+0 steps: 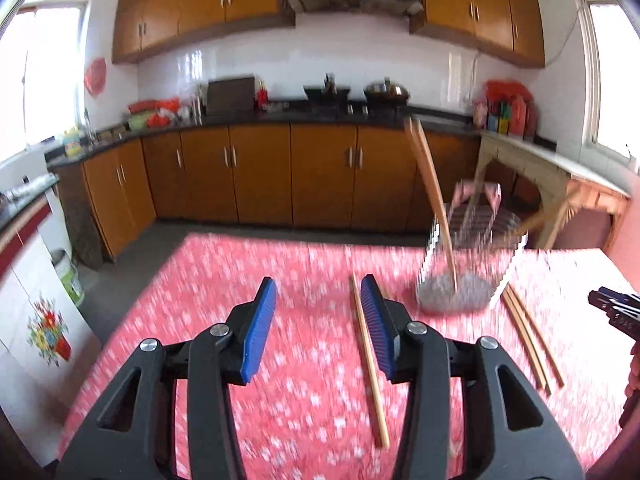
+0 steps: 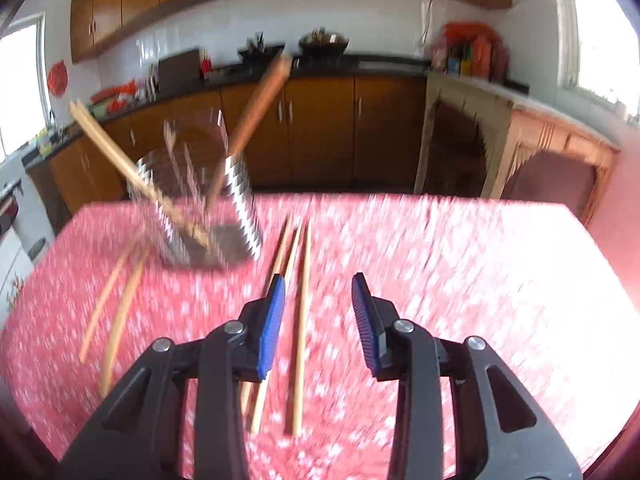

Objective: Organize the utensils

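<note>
The left gripper hangs over the bench, which wears a red flowered cloth; its blue fingers stand apart with nothing between them. Just left of its right finger a single chopstick lies on the cloth, running near to far. Farther right stands a wire basket, blurred, with chopsticks leaning out of it. Beside the basket, on its near right, a pair of chopsticks lies flat. At the far right edge of the left view shows part of the right gripper.

In the right wrist view the basket sits to the far left, with two loose sticks near it on the cloth. The right gripper has its fingers apart, gripping nothing; one chopstick of a group of three lies on the cloth below the gap between them.
</note>
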The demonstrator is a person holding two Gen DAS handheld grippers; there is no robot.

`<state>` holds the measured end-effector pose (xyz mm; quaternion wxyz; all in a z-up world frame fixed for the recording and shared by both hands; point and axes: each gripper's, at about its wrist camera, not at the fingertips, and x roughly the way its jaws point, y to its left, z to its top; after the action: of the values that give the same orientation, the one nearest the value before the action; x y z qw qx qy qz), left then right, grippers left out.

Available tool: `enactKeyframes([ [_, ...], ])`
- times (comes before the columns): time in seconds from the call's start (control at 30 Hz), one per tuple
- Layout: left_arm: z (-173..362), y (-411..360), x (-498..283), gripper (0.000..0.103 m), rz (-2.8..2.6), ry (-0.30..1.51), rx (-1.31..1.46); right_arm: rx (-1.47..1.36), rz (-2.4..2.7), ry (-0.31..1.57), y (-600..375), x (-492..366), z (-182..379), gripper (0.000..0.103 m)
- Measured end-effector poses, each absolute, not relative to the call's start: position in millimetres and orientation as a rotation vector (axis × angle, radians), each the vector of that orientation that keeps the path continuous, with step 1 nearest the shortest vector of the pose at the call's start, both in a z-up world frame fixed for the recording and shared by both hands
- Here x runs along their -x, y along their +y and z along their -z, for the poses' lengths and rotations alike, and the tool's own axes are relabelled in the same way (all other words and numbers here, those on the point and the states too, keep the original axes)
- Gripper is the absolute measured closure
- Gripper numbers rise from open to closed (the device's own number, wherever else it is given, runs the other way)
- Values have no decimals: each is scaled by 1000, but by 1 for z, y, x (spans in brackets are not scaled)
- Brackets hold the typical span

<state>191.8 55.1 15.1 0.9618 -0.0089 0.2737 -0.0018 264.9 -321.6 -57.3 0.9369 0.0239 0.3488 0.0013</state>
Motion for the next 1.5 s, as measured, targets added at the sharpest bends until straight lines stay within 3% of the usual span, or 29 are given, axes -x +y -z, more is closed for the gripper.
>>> enactKeyframes([
  [0.17, 40, 43, -194, 58, 53, 691, 17, -38, -35, 818, -306, -263, 107, 69],
  [0.47, 80, 12, -203, 58, 105, 803, -46, -4, -16, 866, -305, -263, 127, 69],
  [0.53, 85, 8, -208, 59, 101, 828, -48, -7, -10, 883, -308, -265, 131, 72],
  [0.57, 88, 7, -210, 60, 99, 840, -49, -16, -12, 879, -310, -265, 130, 78],
  [0.67, 97, 7, -217, 82, 99, 891, -35, -14, -22, 883, -309, -267, 130, 95],
  [0.73, 102, 9, -220, 93, 85, 893, -36, -13, -15, 888, -309, -271, 130, 95],
  [0.83, 103, 14, -231, 96, 68, 899, -36, -35, 28, 884, -320, -283, 130, 95],
  [1.07, 104, 50, -264, 96, -12, 894, -17, -104, 121, 875, -358, -304, 132, 95],
  [1.13, 104, 57, -263, 95, 4, 896, -2, -119, 103, 880, -361, -300, 132, 93],
  [1.17, 105, 59, -261, 95, 12, 894, 0, -123, 91, 882, -361, -295, 133, 87],
  [1.2, 105, 59, -260, 92, 22, 893, -3, -120, 85, 881, -361, -291, 133, 79],
  [1.3, 104, 61, -253, 61, 56, 892, 8, -94, 80, 874, -357, -280, 135, 78],
  [1.5, 105, 64, -253, 59, 67, 892, 29, -90, 92, 875, -356, -278, 135, 78],
])
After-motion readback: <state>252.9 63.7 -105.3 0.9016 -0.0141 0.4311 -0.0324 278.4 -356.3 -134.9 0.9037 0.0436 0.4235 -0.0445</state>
